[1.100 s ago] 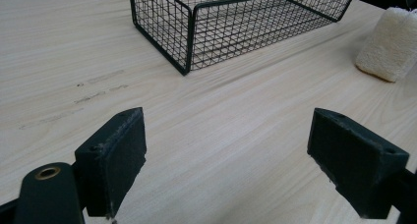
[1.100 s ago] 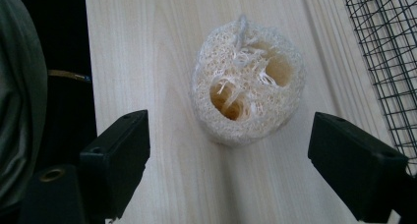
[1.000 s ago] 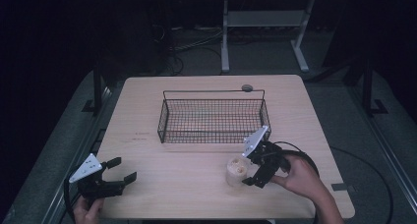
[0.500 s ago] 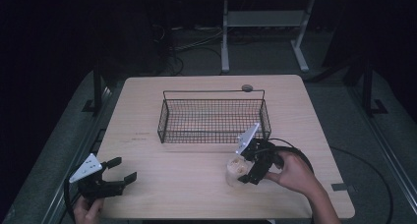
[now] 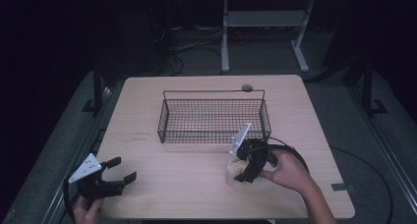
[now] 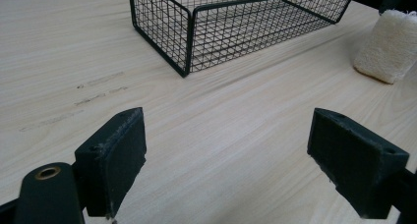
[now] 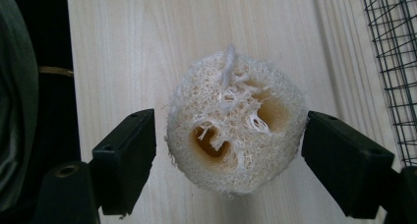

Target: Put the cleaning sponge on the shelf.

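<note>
Two grippers on the wooden table (image 5: 162,177), one wire basket (image 5: 212,117), one loofah sponge (image 5: 237,168) — that's the count; a small round dark disc (image 5: 247,88) sits at the far edge just behind the basket.

The basket stands mid-table, black mesh, and from above the table shows straight through its floor — nothing in it; the left gripper view catches its near corner (image 6: 187,35) and the same bare mesh.

The left gripper (image 5: 118,177) rests at the near left corner, held by a hand (image 5: 84,213) at the table's edge, jaws spread wide with bare wood between them; its own view shows the two pads (image 6: 120,155) well apart, gripping nothing, and the sponge (image 6: 388,44) off at the far right.

The right gripper (image 5: 244,169) points down at the sponge in front of the basket's right end, the right hand (image 5: 285,170) behind it; from above the sponge is half hidden under it. The right gripper view opens it up: the sponge (image 7: 233,126) sits end-on between the jaws, fibrous, with hollow holes, jaws parted either side — a slim gap on each side, not clamped; the basket's mesh (image 7: 393,62) runs along that view's right edge.
</note>
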The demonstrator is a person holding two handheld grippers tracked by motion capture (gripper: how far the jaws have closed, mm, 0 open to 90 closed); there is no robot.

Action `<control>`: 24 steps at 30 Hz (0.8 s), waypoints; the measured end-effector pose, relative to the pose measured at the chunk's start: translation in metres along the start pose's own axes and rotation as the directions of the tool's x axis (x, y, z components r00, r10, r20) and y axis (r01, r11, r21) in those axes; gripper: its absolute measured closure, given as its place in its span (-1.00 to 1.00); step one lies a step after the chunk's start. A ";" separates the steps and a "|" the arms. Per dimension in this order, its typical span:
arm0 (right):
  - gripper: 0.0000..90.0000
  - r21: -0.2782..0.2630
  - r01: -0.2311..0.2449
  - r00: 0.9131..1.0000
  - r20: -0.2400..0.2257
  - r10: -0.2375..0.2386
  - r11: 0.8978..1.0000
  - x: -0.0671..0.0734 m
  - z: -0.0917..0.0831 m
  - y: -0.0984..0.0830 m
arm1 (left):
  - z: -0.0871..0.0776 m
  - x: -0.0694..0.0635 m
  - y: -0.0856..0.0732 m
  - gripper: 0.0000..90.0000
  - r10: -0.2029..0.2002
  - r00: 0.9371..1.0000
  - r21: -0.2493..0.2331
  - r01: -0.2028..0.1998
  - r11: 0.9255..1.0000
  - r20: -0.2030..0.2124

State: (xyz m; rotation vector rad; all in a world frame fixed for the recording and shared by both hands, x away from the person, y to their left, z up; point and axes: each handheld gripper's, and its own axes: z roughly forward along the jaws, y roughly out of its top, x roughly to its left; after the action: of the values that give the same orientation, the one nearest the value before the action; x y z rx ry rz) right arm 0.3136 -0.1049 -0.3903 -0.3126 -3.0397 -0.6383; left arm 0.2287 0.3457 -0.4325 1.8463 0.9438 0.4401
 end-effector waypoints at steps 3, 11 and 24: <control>-0.51 0.006 -0.003 1.000 -0.005 0.003 1.000 -0.002 0.002 0.000 | 0.000 0.000 0.000 -0.69 0.000 1.000 0.000 0.000 1.000 0.000; -0.38 0.009 -0.003 1.000 -0.014 0.003 1.000 -0.002 0.002 0.000 | 0.000 0.000 0.000 -0.69 0.002 1.000 -0.002 -0.002 1.000 -0.001; -0.37 -0.016 0.000 1.000 -0.022 0.000 1.000 -0.002 -0.009 0.001 | -0.001 0.000 0.000 -0.69 0.003 1.000 -0.002 -0.003 1.000 -0.001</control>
State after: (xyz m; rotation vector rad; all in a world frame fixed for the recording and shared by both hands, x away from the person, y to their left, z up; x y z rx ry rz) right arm 0.3158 -0.1081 -0.3821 -0.3040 -3.0147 -0.6615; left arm 0.2281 0.3460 -0.4319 1.8460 0.9409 0.4431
